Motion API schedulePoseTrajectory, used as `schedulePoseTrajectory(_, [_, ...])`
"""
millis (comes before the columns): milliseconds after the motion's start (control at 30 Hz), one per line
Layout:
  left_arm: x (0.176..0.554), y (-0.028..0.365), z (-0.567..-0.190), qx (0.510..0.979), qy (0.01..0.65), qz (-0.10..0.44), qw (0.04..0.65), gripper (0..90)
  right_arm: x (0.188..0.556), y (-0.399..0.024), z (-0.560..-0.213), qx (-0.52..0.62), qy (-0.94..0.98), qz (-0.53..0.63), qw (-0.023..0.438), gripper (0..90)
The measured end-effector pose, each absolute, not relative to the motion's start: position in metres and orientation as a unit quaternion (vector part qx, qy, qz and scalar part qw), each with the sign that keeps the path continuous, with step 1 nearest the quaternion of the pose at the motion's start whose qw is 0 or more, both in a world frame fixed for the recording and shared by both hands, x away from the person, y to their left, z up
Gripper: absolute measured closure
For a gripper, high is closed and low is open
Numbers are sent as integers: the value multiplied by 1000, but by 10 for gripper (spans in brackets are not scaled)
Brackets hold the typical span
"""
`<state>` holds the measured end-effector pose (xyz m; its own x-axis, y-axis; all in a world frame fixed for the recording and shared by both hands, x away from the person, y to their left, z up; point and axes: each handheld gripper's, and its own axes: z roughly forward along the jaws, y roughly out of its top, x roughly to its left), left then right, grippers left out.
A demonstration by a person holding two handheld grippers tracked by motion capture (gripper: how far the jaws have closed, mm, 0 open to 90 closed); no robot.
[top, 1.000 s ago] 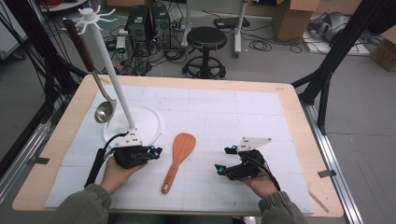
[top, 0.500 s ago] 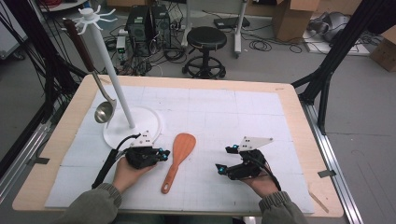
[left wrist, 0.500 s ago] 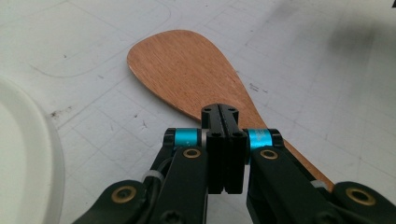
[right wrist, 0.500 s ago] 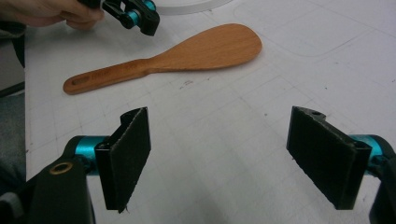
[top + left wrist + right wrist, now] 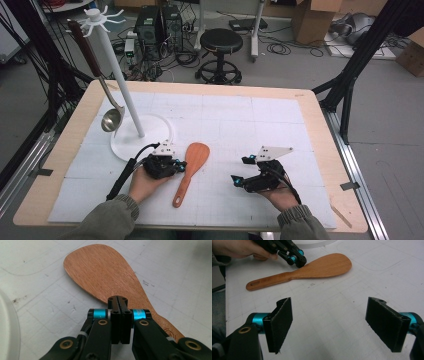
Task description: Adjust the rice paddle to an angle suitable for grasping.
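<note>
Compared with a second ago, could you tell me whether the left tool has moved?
Yes. The left tool has shifted right, away from the white stand base, up to the wooden spatula, its jaws shut.

No readable text.

No word, label, brand or number can be read on anything in these views. The wooden spatula (image 5: 107, 277) bears a faint round stamp near its handle, but the mark is too small and too far hidden behind the gripper to make out.
</note>
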<state>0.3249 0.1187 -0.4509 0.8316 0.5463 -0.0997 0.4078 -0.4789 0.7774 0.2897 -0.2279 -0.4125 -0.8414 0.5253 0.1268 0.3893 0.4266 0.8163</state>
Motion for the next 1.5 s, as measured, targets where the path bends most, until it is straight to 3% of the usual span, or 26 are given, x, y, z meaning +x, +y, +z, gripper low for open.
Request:
schedulePoseTrajectory(767, [325, 93, -447, 877, 229, 67, 417, 896, 290, -227, -413, 268, 844, 459, 75, 208])
schedulePoseTrajectory(1500, [275, 103, -434, 873, 193, 51, 445, 896, 286, -225, -411, 264, 845, 459, 78, 206])
